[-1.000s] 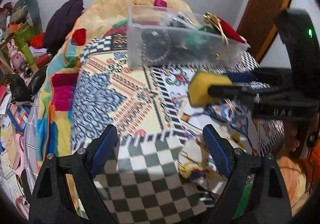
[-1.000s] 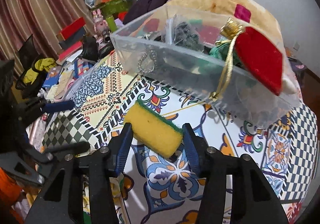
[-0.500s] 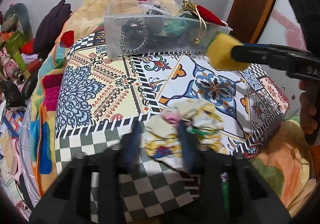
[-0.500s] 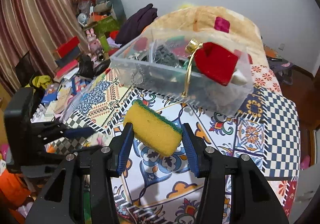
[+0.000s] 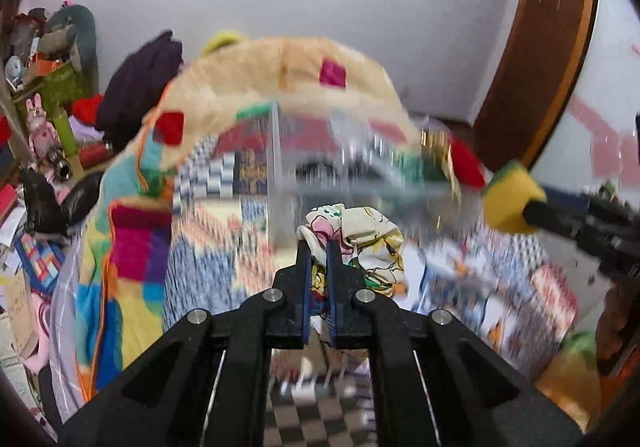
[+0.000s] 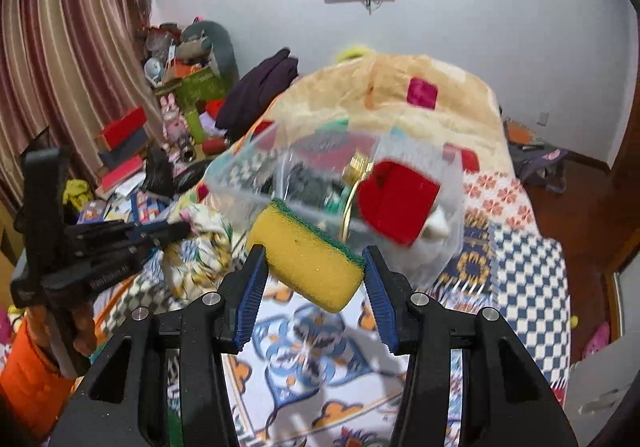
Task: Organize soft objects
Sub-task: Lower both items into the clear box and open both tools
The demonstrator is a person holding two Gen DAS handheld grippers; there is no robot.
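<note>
My left gripper (image 5: 319, 247) is shut on a crumpled printed cloth (image 5: 360, 237) and holds it lifted above the patterned bed cover, in front of the clear plastic bin (image 5: 360, 175). My right gripper (image 6: 314, 261) is shut on a yellow sponge with a green scrub side (image 6: 308, 257), held in the air just before the clear bin (image 6: 332, 183). The sponge (image 5: 512, 203) and right gripper show at the right of the left wrist view. The cloth (image 6: 204, 243) and left gripper (image 6: 180, 229) show at the left of the right wrist view. A red pouch (image 6: 396, 201) with gold cord lies in the bin.
The bin stands on a bed with a patterned cover (image 6: 312, 347) and a beige blanket (image 6: 400, 95) behind it. Clutter of toys, books and clothes (image 6: 168, 119) fills the floor at left. A wooden door frame (image 5: 540, 67) stands at right.
My left gripper has closed on the printed cloth and lifted it off the bed. My right gripper has carried the sponge up and closer to the clear bin.
</note>
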